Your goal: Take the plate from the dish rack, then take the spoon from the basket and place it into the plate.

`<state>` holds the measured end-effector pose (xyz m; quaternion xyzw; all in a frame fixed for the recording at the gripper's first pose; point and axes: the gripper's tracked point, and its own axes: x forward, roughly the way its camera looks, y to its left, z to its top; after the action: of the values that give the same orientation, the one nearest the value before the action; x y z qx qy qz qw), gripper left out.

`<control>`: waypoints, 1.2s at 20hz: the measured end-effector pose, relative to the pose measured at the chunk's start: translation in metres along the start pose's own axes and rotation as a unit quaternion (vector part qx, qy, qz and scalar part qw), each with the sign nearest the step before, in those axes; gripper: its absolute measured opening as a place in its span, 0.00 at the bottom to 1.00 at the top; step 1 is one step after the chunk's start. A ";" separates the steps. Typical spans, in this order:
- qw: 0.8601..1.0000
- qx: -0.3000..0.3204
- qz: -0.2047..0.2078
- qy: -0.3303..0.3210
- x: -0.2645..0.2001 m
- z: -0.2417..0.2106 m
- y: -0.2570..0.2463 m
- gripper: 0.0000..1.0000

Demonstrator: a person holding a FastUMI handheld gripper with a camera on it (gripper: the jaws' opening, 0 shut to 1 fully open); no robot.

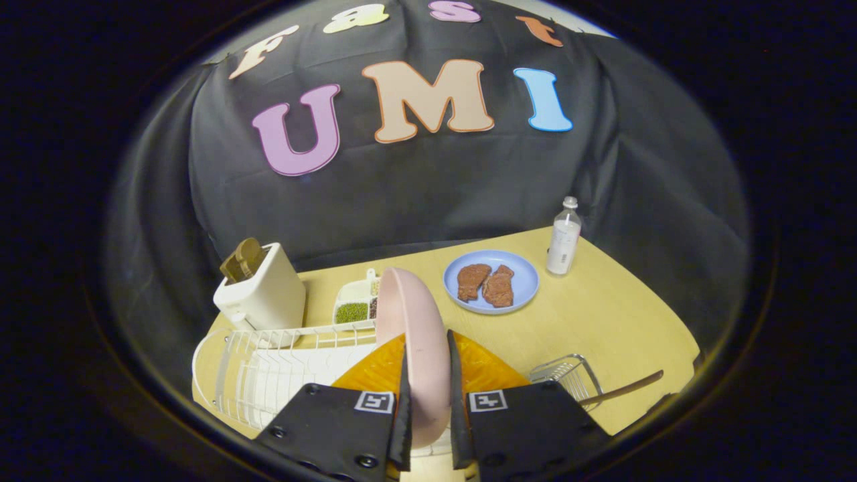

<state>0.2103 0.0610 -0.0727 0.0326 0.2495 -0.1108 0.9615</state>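
A pink plate (pixel 415 321) stands on edge between my two fingers, above the white wire dish rack (pixel 268 368). My gripper (pixel 428 368) is shut on the pink plate, with one finger pressing each face near its lower rim. Behind the plate, an orange plate (pixel 368 368) rests in the rack. Right of my fingers, a small wire basket (pixel 566 375) sits on the wooden table (pixel 616 314). A spoon (pixel 626 387) lies in the basket with its handle sticking out to the right.
A blue plate (pixel 492 281) holding two brown meat pieces lies beyond the fingers. A white bottle (pixel 564 237) stands to its right. A white toaster (pixel 261 291) with bread and a divided tray of beans (pixel 355 304) sit behind the rack.
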 end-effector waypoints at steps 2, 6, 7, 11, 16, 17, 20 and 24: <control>1.000 -0.002 -0.004 -0.005 0.000 0.002 -0.001 0.27; 1.000 -0.015 -0.014 -0.020 0.001 0.009 0.002 0.25; 0.999 -0.016 -0.016 -0.026 0.000 0.014 0.003 0.24; 0.997 -0.023 -0.043 -0.067 -0.009 0.040 -0.013 0.19; 0.998 -0.002 0.000 -0.059 -0.041 0.033 -0.014 0.19; 0.998 0.001 0.012 -0.058 -0.050 0.027 -0.014 0.19; 0.998 0.013 0.054 -0.037 -0.083 -0.004 -0.016 0.18; 0.996 0.022 0.092 -0.006 -0.126 -0.056 -0.023 0.18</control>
<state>0.0716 0.0704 -0.0605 0.0755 0.2369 -0.0278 0.9682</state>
